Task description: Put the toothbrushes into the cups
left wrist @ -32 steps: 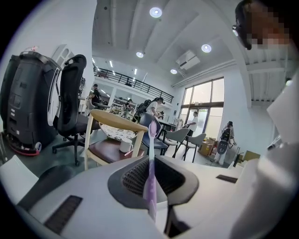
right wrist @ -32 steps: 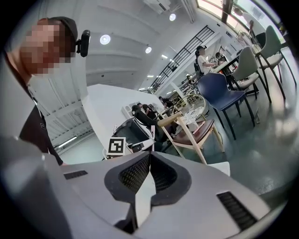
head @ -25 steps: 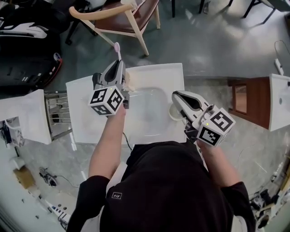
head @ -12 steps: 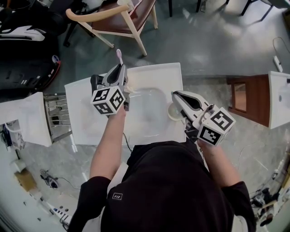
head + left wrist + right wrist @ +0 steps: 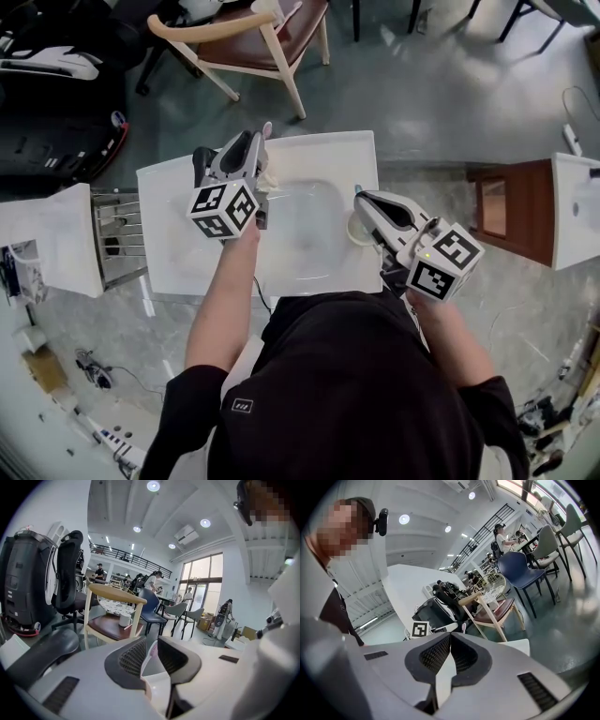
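The fingers of my left gripper had just been opening and stood apart around the pink toothbrush, upright, handle down in the cup at the washbasin's back-left, while my right gripper's fingers sat together, empty, at the washbasin's right edge.

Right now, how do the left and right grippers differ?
Left gripper jaws stand apart, having just been opening, the pink toothbrush between them; right gripper jaws meet at the tips, nothing between. Left gripper is at the white sink's far rim, right gripper at its right rim. Both hover over that sink.
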Tool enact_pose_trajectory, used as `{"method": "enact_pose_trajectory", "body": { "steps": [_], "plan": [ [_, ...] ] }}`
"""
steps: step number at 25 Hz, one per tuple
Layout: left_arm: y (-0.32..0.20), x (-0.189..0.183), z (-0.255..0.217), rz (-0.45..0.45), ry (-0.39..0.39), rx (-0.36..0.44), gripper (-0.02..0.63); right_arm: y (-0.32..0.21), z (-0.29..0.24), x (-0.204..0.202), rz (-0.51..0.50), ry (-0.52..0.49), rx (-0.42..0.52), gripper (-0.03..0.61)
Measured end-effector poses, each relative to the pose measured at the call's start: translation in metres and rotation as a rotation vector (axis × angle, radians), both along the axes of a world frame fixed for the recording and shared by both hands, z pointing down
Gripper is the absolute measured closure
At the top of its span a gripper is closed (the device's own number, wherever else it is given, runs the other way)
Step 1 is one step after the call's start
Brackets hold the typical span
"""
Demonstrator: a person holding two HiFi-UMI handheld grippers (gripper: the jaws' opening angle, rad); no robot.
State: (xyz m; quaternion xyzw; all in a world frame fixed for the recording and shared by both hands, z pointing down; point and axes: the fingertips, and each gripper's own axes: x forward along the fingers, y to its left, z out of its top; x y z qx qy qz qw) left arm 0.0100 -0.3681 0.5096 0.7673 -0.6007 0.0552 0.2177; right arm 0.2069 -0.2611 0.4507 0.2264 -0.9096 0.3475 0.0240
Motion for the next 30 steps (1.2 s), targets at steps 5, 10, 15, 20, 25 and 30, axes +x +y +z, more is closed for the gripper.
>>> {"method": "enact_pose_trajectory", "body": {
  "steps": [5,10,15,20,25,30],
  "plan": [
    [0.012,-0.001,-0.015,-0.030,0.022,0.040,0.531,0.013,-0.004,0.002,-0.013,0.003,0.017,0.551],
    [0.028,-0.002,-0.045,-0.093,-0.034,0.099,0.586,0.026,-0.014,0.014,-0.023,0.003,0.043,0.551],
    [0.060,0.006,-0.067,-0.147,-0.114,0.112,0.595,0.041,-0.032,0.035,-0.052,-0.018,0.082,0.551],
    [0.096,0.013,-0.106,-0.173,-0.160,0.142,0.597,0.046,-0.047,0.035,-0.126,-0.037,0.130,0.551],
    [0.136,0.009,-0.139,-0.130,-0.194,0.194,0.598,0.055,-0.060,0.009,-0.162,-0.035,0.185,0.551],
    [0.161,-0.020,-0.147,-0.064,-0.149,0.223,0.598,0.063,-0.079,-0.039,-0.142,0.009,0.262,0.551]
  ]
}}
